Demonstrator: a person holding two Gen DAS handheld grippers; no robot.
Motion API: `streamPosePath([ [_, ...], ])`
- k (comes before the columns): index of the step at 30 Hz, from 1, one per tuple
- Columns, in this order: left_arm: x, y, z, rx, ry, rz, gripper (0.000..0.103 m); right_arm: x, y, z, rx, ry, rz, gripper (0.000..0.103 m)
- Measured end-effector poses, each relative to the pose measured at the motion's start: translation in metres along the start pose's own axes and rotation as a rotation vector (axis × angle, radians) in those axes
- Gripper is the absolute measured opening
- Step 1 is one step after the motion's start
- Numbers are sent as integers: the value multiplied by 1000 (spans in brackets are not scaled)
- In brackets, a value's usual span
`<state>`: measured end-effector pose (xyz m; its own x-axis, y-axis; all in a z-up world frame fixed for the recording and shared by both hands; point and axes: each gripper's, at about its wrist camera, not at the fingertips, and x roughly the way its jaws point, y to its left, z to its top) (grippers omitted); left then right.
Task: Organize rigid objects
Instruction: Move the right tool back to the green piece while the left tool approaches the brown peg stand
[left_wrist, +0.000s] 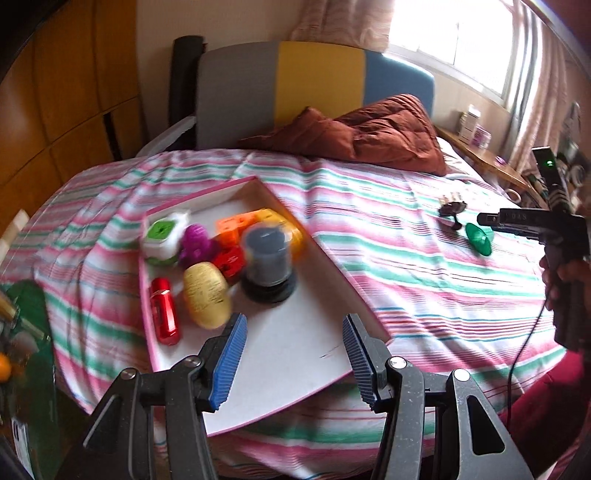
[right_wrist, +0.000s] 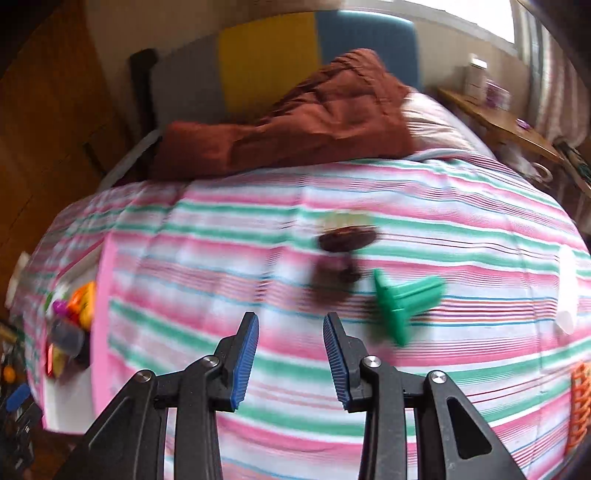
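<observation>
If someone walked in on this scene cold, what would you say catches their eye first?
Probably the pink-edged tray on the striped bedspread, crowded at its far end with bright toys: a red capsule, a yellow egg and a dark cylinder. Next, the green plastic piece lying loose on the bed, just beyond the empty right gripper. The rust-brown quilt bunched at the headboard stands out too.

This is a bedroom in a home. A bed (left_wrist: 369, 229) with a striped sheet, a brown quilt (left_wrist: 369, 136) and a padded headboard (left_wrist: 314, 77) fills the view, with a curtained window (left_wrist: 454, 40), a wooden wardrobe (left_wrist: 66, 92) and a bedside table (left_wrist: 484, 158) around it.
</observation>
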<state>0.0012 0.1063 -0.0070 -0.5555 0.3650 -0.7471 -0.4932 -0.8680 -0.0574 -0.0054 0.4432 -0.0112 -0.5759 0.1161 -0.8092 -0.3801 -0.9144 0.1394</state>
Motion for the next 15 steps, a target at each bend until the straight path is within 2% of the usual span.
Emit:
streamPosePath([
  [4, 5, -24, 11, 46, 0, -37, 55, 4, -55, 0, 162, -34, -77, 36],
  [6, 10, -37, 18, 61, 6, -63, 55, 5, -82, -2, 282, -17, -122, 36],
  [10, 25, -60, 33, 88, 27, -104, 55, -3, -116, -5, 463, -34, -102, 36],
  [15, 54, -93, 49, 129, 85, -145, 57, -3, -131, -11, 566, -13, -70, 36],
])
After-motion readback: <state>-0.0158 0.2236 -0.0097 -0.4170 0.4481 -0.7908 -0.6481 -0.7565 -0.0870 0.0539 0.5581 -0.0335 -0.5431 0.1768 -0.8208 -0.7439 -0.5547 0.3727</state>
